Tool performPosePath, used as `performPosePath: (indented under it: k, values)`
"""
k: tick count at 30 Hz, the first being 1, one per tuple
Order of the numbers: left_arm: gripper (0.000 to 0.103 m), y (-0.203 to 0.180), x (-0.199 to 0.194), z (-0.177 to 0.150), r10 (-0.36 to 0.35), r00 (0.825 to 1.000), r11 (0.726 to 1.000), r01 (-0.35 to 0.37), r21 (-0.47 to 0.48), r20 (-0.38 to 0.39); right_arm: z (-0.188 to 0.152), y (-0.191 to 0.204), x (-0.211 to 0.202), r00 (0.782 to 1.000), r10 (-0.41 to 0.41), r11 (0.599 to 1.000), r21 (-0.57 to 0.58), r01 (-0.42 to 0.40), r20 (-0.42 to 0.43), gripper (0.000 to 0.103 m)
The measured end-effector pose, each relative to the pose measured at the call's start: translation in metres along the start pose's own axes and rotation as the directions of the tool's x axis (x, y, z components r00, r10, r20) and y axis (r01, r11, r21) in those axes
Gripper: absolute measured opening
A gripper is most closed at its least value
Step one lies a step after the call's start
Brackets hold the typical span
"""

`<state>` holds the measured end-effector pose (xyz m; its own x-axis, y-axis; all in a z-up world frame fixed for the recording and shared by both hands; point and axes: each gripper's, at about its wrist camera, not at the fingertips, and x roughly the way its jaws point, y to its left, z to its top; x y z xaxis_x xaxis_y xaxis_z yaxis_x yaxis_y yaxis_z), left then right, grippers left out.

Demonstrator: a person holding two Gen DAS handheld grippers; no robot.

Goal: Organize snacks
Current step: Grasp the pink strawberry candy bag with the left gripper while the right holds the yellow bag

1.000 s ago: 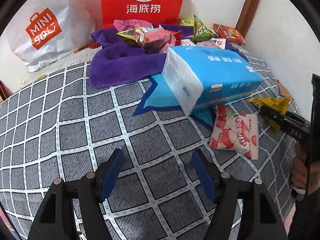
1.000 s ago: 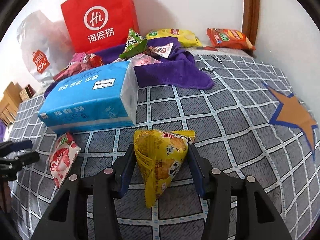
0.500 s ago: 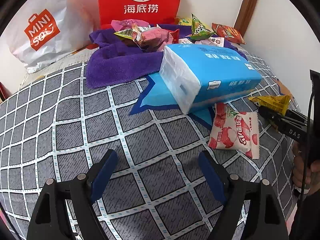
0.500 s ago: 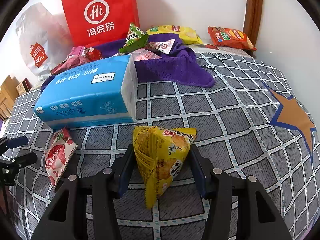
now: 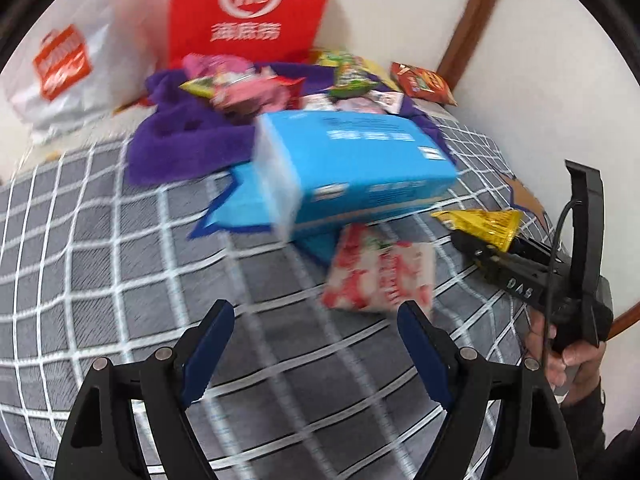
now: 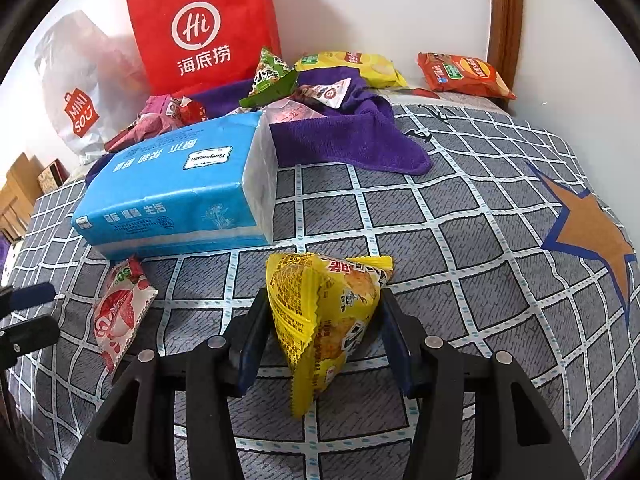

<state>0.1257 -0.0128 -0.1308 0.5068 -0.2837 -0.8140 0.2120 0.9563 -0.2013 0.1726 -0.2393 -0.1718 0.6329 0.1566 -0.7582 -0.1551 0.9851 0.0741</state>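
Both wrist fisheyes angled down, close over checked bedspread (image 5: 120,280); blue tissue pack (image 5: 360,168) (image 6: 180,184) shared from opposite sides.

The left gripper (image 5: 312,344) sits at 6 o'clock, jaws wide apart with nothing between them, over a grey checked cloth (image 5: 100,248); they have just been opening. Just past its right fingertip, toward 4 o'clock, lies a blurred red-and-white snack packet (image 5: 380,272). A blue tissue pack (image 5: 360,168) fills the centre, on a blue star patch. At 3 o'clock the right gripper (image 5: 496,236) clamps a yellow triangular snack (image 5: 484,222), a hand (image 5: 572,356) below it. Toward 12 o'clock a purple towel (image 5: 180,144) carries loose snacks before a red paper bag (image 5: 248,8); a white shopping bag (image 5: 64,68) stands at 10 o'clock.
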Motion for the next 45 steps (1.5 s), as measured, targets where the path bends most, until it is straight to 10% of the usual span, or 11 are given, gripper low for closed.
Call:
performPosePath:
  k: [15,20,28,45]
  values:
    - [0.083,-0.064,0.056,0.012,0.160,0.987,0.975,-0.161,0.150,0.020,0.002,-0.032,0.006,0.998,0.056,0.997,-0.049,-0.055,0.011,0.050]
    - [0.059,-0.056,0.046,0.005,0.184,0.982,0.975,-0.188,0.120,0.043,0.001,-0.029,0.008,0.999,0.040,0.997,-0.064,-0.039,0.010,0.051]
    - [0.055,-0.018,0.021,-0.011,0.318,0.946,0.946,-0.321,0.046,0.061,-0.002,-0.027,0.007,1.000,0.026,0.997,-0.074,-0.025,0.012,0.051]
    - [0.063,-0.002,0.017,-0.019,0.281,0.957,0.959,-0.278,-0.045,0.074,-0.001,-0.026,0.006,1.000,0.004,0.995,-0.096,-0.003,0.005,0.051]
